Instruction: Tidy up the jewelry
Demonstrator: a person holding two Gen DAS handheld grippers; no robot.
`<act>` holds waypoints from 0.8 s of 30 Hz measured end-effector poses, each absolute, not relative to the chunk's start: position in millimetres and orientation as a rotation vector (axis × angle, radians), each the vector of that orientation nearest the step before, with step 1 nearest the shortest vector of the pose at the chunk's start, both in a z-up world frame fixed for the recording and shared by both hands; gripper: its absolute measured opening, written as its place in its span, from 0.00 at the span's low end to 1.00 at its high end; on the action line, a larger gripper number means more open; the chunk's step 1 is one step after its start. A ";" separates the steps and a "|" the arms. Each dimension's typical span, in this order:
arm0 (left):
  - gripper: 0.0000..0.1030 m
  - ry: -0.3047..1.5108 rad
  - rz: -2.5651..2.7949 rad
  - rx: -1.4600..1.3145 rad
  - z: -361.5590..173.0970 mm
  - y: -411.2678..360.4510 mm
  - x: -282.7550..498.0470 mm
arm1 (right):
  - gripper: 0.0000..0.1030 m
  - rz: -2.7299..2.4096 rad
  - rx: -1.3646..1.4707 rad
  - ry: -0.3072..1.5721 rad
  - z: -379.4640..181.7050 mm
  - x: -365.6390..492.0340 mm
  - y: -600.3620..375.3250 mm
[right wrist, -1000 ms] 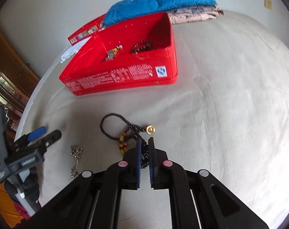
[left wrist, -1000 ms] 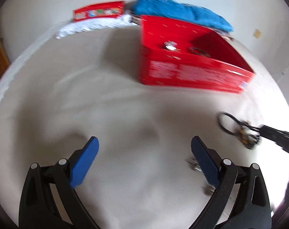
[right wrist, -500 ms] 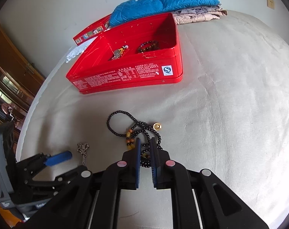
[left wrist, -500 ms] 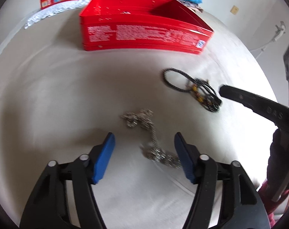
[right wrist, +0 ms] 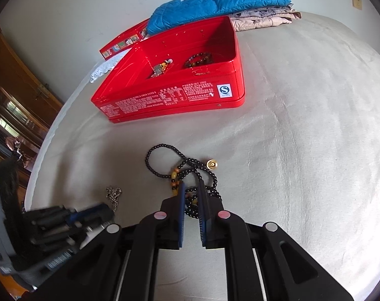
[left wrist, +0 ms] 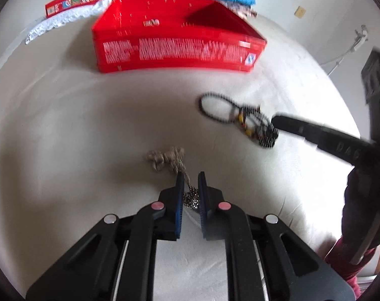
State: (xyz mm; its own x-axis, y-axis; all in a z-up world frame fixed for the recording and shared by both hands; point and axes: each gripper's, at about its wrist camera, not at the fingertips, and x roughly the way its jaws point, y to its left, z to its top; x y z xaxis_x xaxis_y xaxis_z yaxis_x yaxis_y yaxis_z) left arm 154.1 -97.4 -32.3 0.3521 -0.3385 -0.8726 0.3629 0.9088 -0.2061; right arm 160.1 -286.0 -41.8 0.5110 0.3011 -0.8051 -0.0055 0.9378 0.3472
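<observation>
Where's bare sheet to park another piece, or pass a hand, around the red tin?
Free: the wide sheet right of the red tin and black bead necklace. Also the strip between tin and beads. Crowded: lower left, where the silver chain, left gripper and right gripper sit close together.

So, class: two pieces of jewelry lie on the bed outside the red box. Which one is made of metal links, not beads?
The silver chain, pinched by the left gripper. The other, at the right gripper, is a black bead necklace.
</observation>
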 end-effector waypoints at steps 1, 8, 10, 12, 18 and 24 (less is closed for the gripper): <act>0.02 1.100 -0.449 0.014 -26.7 -93.8 156.9 | 0.10 0.190 0.318 1.023 -42.3 160.8 -285.3; 0.01 1.029 -0.370 -0.007 -19.0 -82.0 193.8 | 0.10 0.207 0.316 1.030 -44.8 164.7 -280.0; 0.02 1.058 -0.364 -0.007 -24.2 -77.8 202.9 | 0.10 0.211 0.315 1.033 -45.6 165.2 -278.8; 0.23 1.088 -0.391 -0.024 -25.5 -71.6 200.8 | 0.10 0.212 0.315 1.036 -46.2 165.9 -278.6; 0.56 1.076 -0.380 0.017 -28.8 -76.9 189.8 | 0.11 0.214 0.317 1.041 -48.3 169.7 -277.9; 0.54 1.120 -0.366 0.072 -44.6 -95.2 189.0 | 0.11 0.215 0.322 1.048 -51.2 171.8 -278.6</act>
